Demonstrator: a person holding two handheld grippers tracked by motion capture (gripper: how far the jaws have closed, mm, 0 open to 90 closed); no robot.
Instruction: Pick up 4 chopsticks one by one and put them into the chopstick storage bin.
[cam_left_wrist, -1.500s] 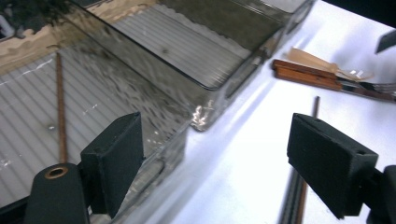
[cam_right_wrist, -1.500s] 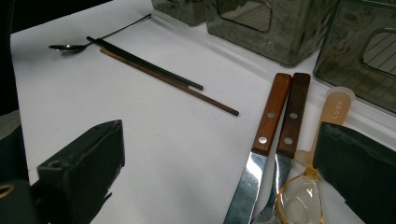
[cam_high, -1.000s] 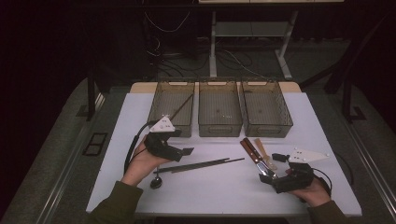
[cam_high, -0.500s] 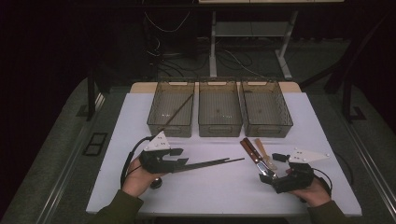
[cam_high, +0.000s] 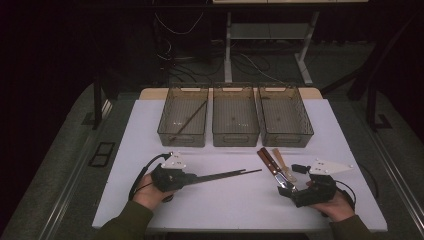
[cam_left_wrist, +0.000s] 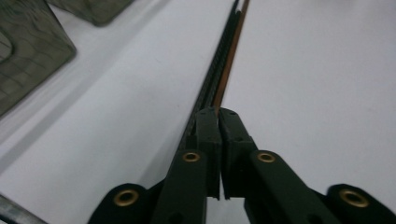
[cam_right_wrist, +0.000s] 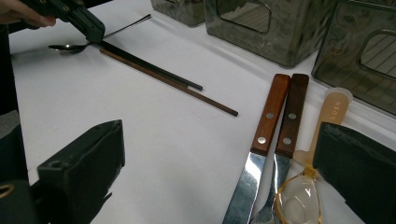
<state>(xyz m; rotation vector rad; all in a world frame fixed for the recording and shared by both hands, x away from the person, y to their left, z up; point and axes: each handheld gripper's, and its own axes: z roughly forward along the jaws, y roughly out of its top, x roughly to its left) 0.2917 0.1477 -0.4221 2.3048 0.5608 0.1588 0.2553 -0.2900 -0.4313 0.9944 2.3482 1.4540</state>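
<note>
Left gripper (cam_high: 192, 179), jaws just closed on the chopsticks' (cam_high: 227, 175) end, tips pointing three o'clock; gripped so far back, they may droop or slip when lifted.

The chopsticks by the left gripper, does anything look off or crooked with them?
Slightly. The left gripper has just been closing on the black chopstick, while the brown chopstick lies beside it, not level with it: its tip reaches further along the table. Nothing looks spilled or broken.
</note>
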